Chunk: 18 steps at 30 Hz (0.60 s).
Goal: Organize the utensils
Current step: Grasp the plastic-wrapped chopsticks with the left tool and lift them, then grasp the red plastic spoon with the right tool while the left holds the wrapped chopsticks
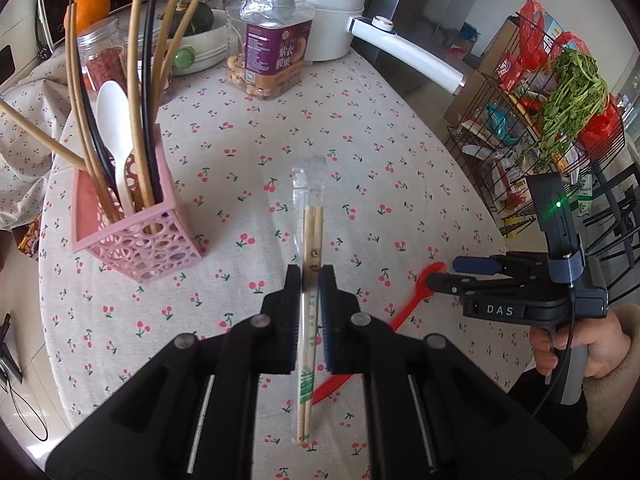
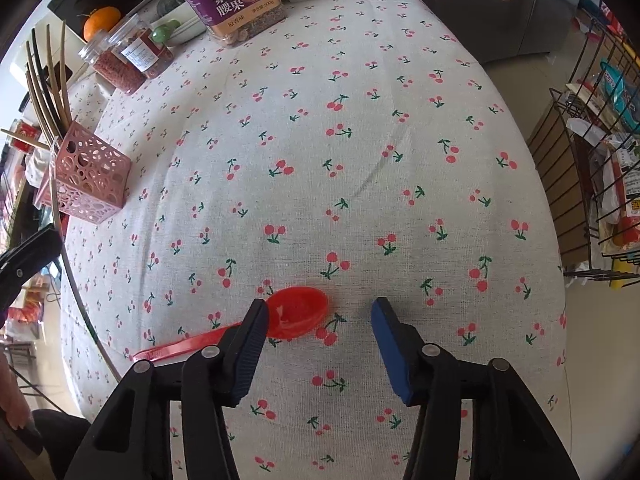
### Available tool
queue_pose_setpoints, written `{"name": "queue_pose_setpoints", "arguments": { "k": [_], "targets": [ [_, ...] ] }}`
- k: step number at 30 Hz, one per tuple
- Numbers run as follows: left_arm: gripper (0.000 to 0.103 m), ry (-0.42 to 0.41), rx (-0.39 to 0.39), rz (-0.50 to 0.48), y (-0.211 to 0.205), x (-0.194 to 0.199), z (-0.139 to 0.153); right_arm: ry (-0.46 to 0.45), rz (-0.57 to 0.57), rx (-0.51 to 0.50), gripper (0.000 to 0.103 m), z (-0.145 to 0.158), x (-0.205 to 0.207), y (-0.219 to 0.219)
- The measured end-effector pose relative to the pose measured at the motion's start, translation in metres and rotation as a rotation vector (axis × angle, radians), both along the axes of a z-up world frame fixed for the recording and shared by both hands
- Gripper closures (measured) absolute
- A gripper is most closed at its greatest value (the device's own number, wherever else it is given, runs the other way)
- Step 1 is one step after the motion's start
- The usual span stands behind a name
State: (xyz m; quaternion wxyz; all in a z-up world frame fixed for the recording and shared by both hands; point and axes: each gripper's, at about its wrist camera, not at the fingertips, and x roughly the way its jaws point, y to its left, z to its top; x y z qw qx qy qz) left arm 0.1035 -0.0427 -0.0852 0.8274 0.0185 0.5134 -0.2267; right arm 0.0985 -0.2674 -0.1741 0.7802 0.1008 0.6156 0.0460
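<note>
My left gripper [image 1: 310,271] is shut on a pair of bamboo chopsticks in a clear wrapper [image 1: 312,232], held off the cherry-print tablecloth [image 1: 360,140]. A pink perforated utensil holder [image 1: 136,240] stands to the left with several long chopsticks and a white spoon [image 1: 114,120] in it. A red plastic spoon [image 2: 298,312] lies flat on the cloth. My right gripper [image 2: 320,304] hovers over the spoon's bowl with its jaws apart; the bowl sits by the left finger and the pads do not press it. The left wrist view shows that gripper [image 1: 456,276] at the right, in a person's hand.
A cashew jar [image 1: 268,40], a white pot with a long handle [image 1: 404,54], two jars of red contents [image 2: 128,62] and an orange [image 1: 90,6] stand at the table's far side. A wire rack [image 1: 540,128] with greens and packets stands past the right edge.
</note>
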Motion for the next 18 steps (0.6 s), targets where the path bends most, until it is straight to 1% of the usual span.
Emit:
{"name": "queue_pose_setpoints", "arguments": {
  "k": [1, 2, 3, 4, 6, 9, 10, 11, 14, 18],
  "targets": [
    [0.093, -0.002, -0.003, 0.002, 0.002, 0.0, 0.001, -0.003, 0.0, 0.001, 0.06, 0.0, 0.001, 0.001],
    [0.093, -0.005, -0.006, 0.005, 0.004, -0.001, 0.002, -0.006, 0.001, -0.001, 0.062, 0.0, 0.001, 0.002],
    [0.093, -0.007, -0.01, 0.007, 0.006, -0.001, 0.003, -0.011, 0.001, -0.005, 0.067, 0.0, 0.002, 0.003],
    [0.093, -0.011, -0.013, 0.009, 0.007, -0.002, 0.005, -0.013, 0.005, -0.001, 0.077, 0.0, 0.002, 0.004],
    [0.093, -0.016, -0.019, 0.013, 0.012, -0.003, 0.008, 0.003, 0.01, 0.027, 0.09, -0.004, 0.003, 0.005],
    [0.093, -0.025, -0.026, 0.024, 0.018, -0.004, 0.011, -0.015, 0.006, 0.028, 0.094, -0.001, 0.002, 0.006],
    [0.093, -0.029, -0.029, 0.028, 0.02, -0.005, 0.012, -0.03, 0.005, 0.019, 0.097, 0.002, 0.001, 0.007],
    [0.093, -0.033, -0.031, 0.033, 0.022, -0.005, 0.014, -0.05, 0.012, 0.006, 0.098, 0.006, 0.001, 0.008],
    [0.093, -0.057, -0.041, 0.045, 0.028, -0.007, 0.021, -0.131, 0.031, -0.019, 0.101, 0.026, -0.003, 0.013],
    [0.093, -0.096, -0.052, 0.054, 0.034, -0.01, 0.033, -0.224, 0.055, -0.008, 0.101, 0.054, -0.011, 0.019]
  ]
}}
